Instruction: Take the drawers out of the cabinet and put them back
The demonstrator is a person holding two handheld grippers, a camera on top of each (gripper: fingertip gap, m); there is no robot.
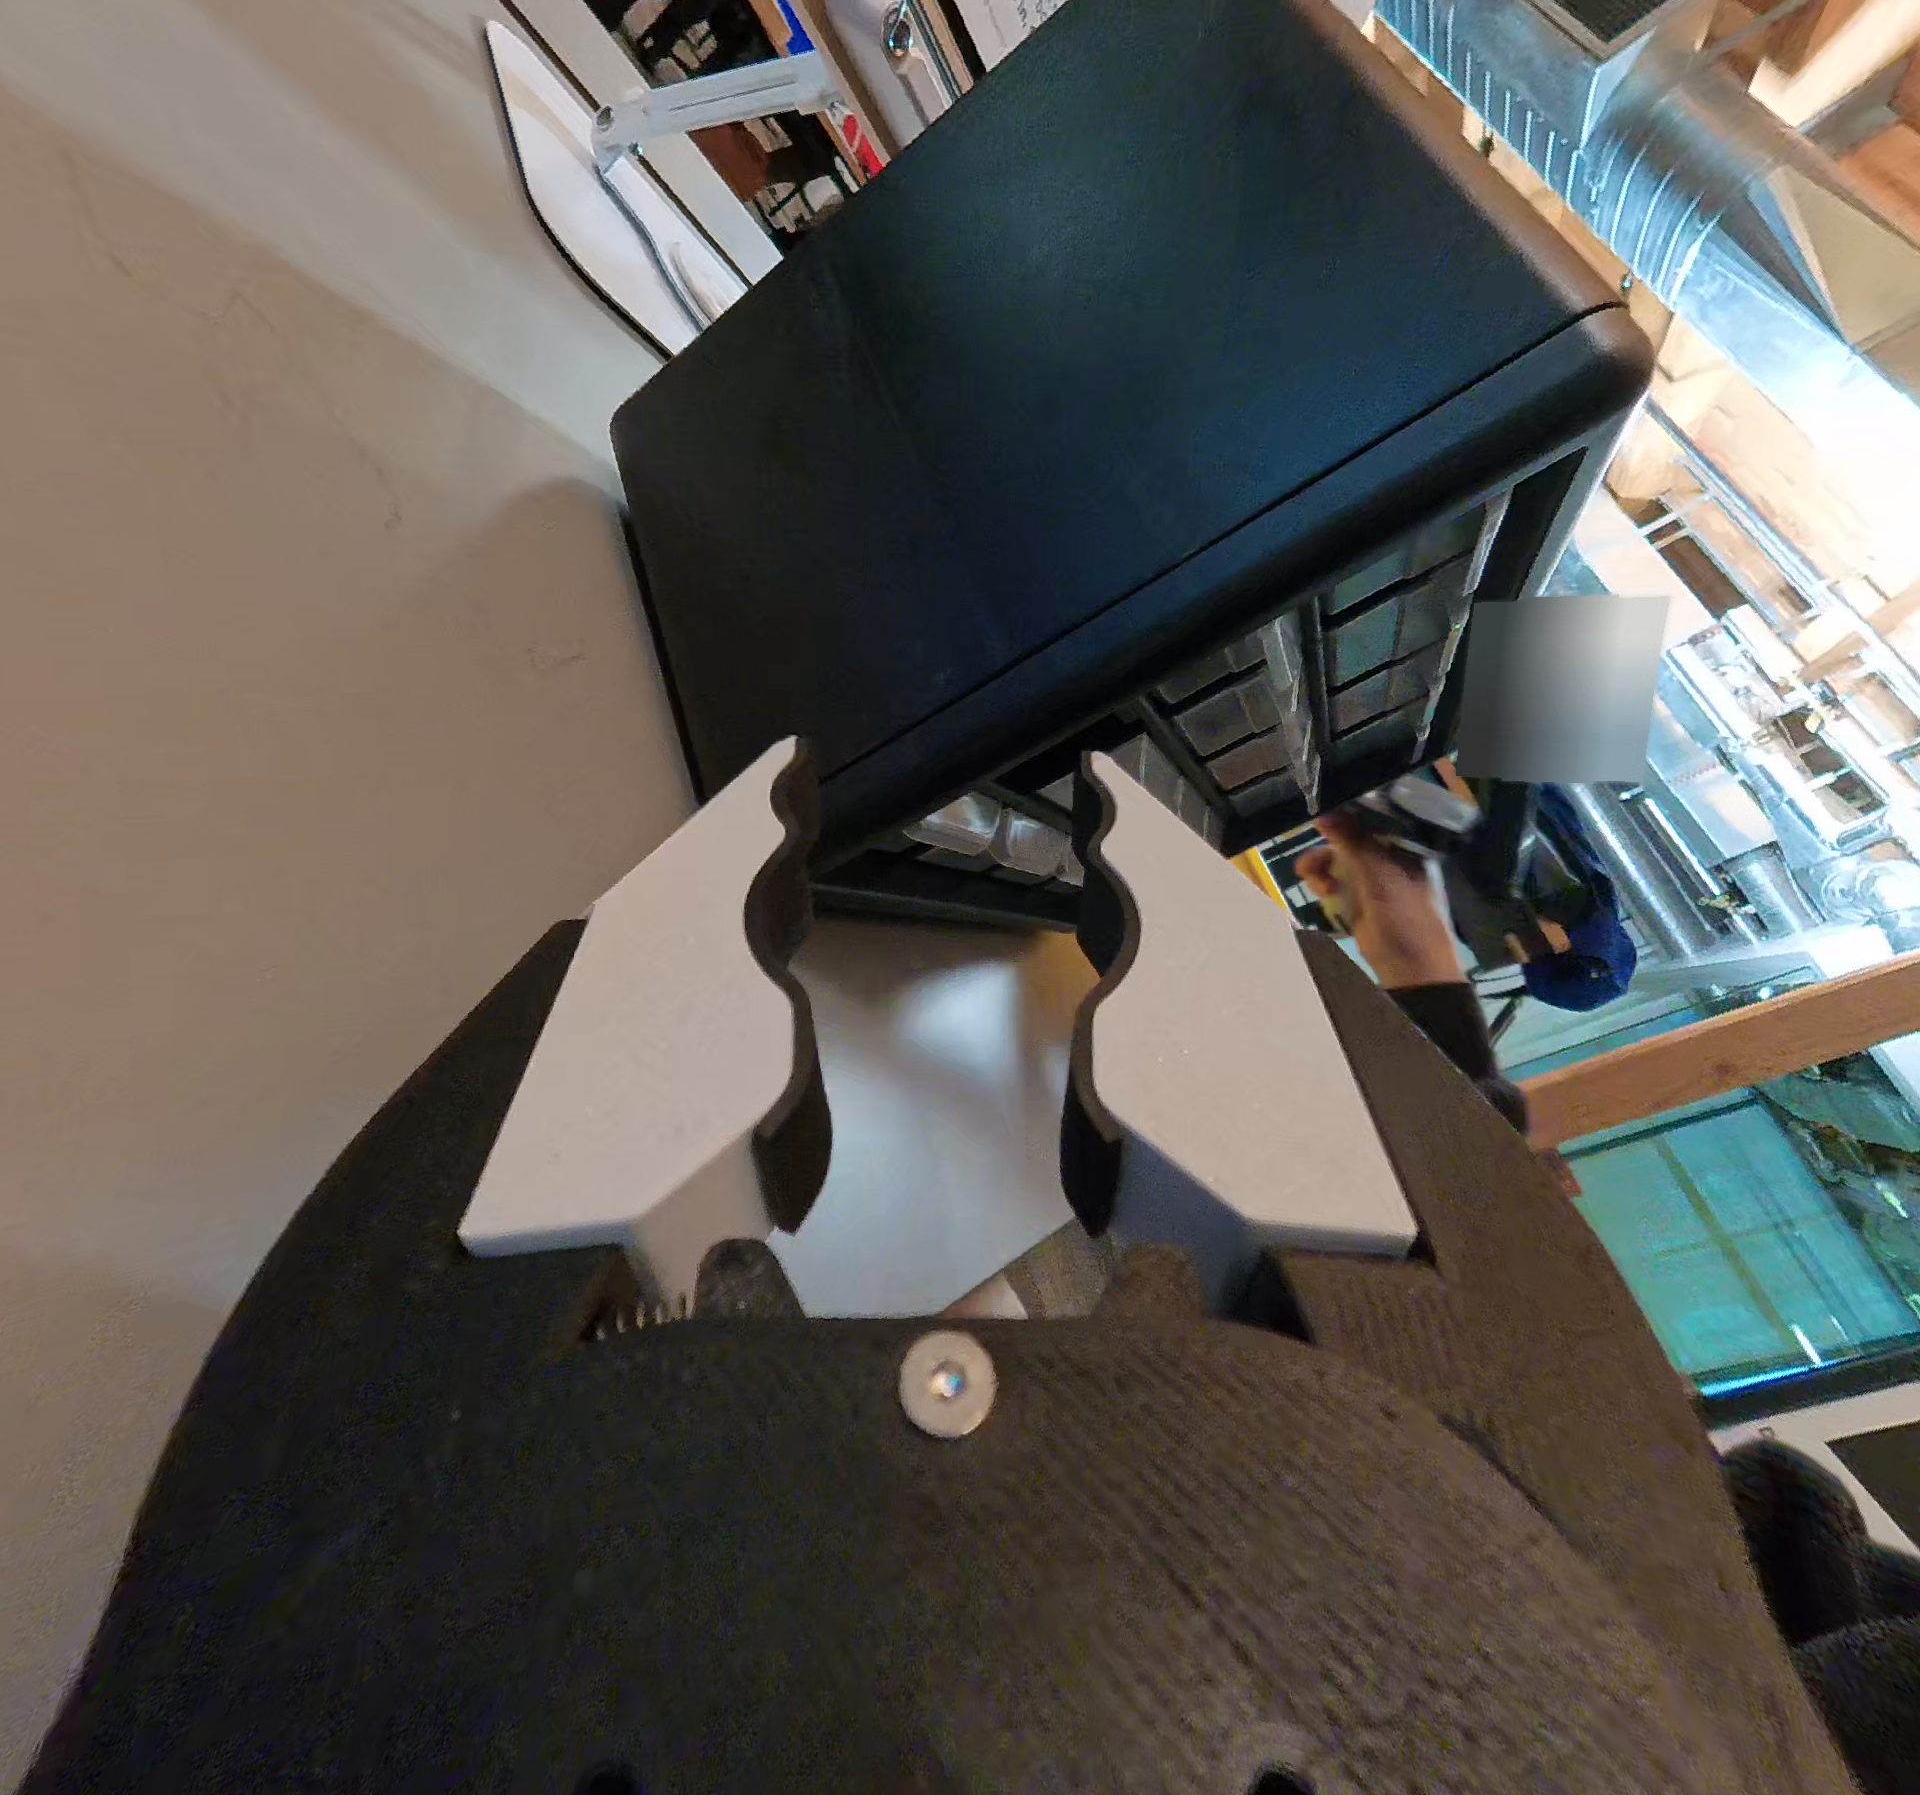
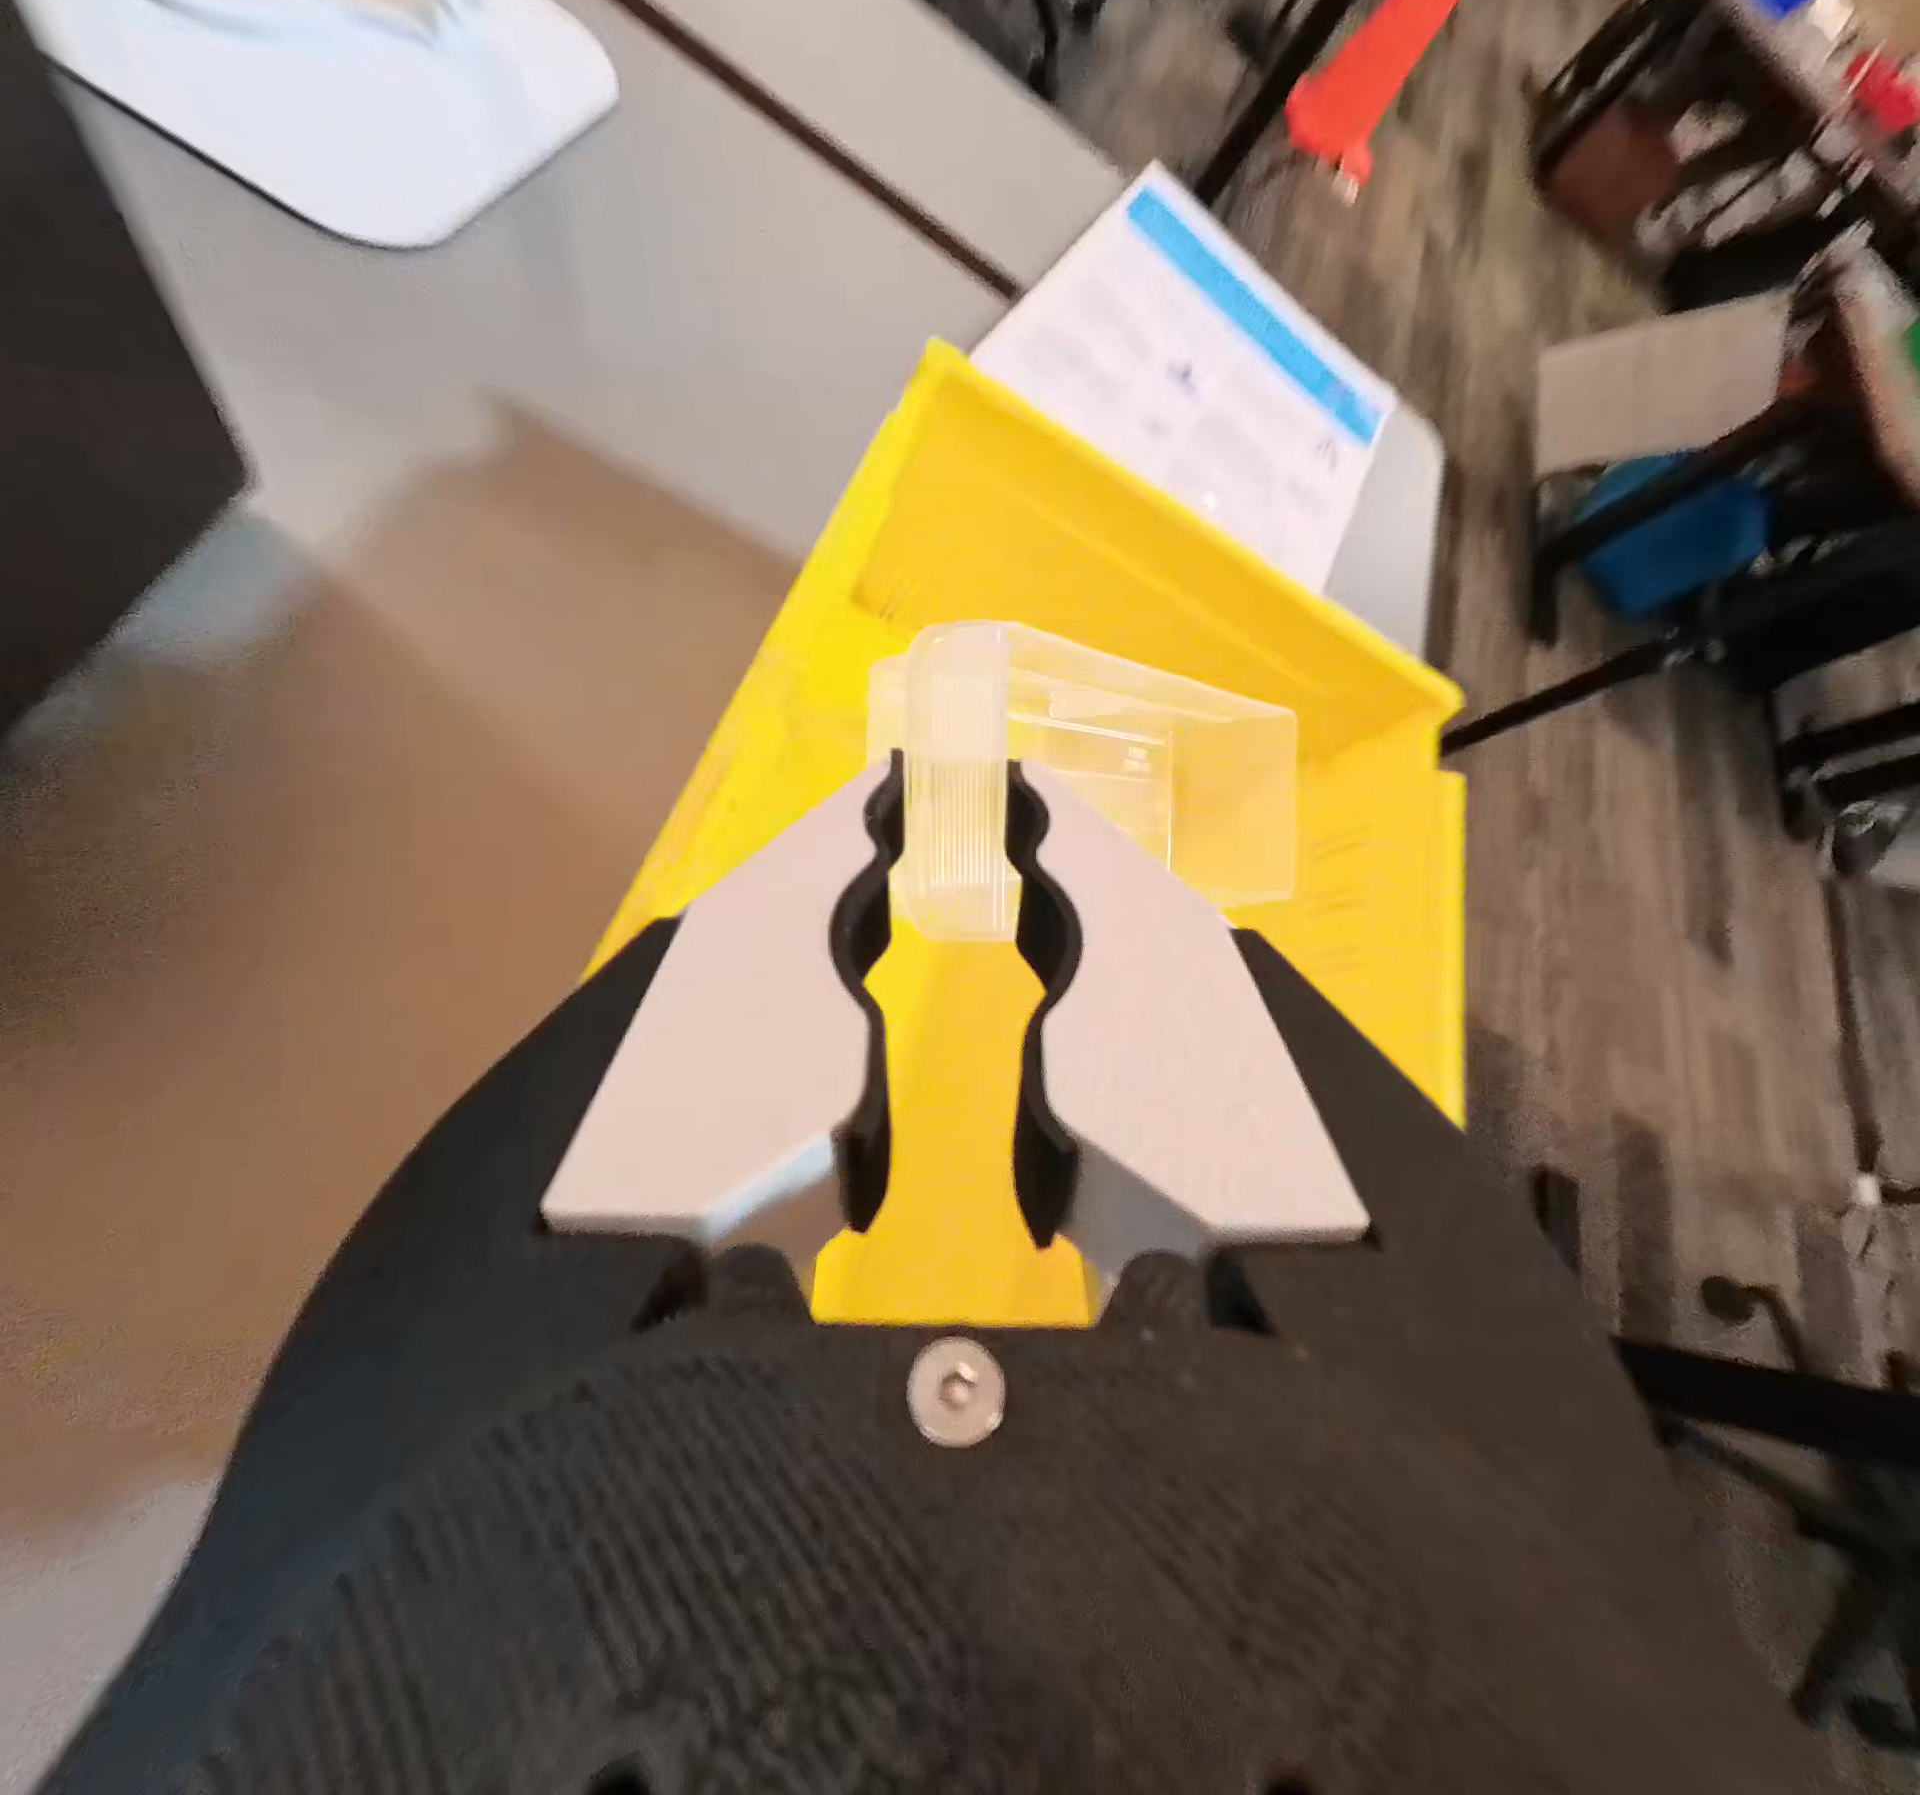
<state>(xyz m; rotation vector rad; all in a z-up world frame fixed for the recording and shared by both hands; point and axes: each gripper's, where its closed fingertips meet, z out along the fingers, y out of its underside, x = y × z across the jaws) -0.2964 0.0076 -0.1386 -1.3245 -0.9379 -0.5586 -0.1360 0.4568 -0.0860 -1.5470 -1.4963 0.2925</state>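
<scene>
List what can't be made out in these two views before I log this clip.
- Left wrist view: most of the cabinet front is turned away, so the count of empty slots is hidden; the left claw covers its lower rows.
- Right wrist view: motion blur smears the room and table; the right claw hides the clear drawer handle's lower end and part of the yellow bin floor.

Left gripper (image 1: pixel 940 779) jaws apart, empty; right gripper (image 2: pixel 954 789) jaws clamped.
</scene>
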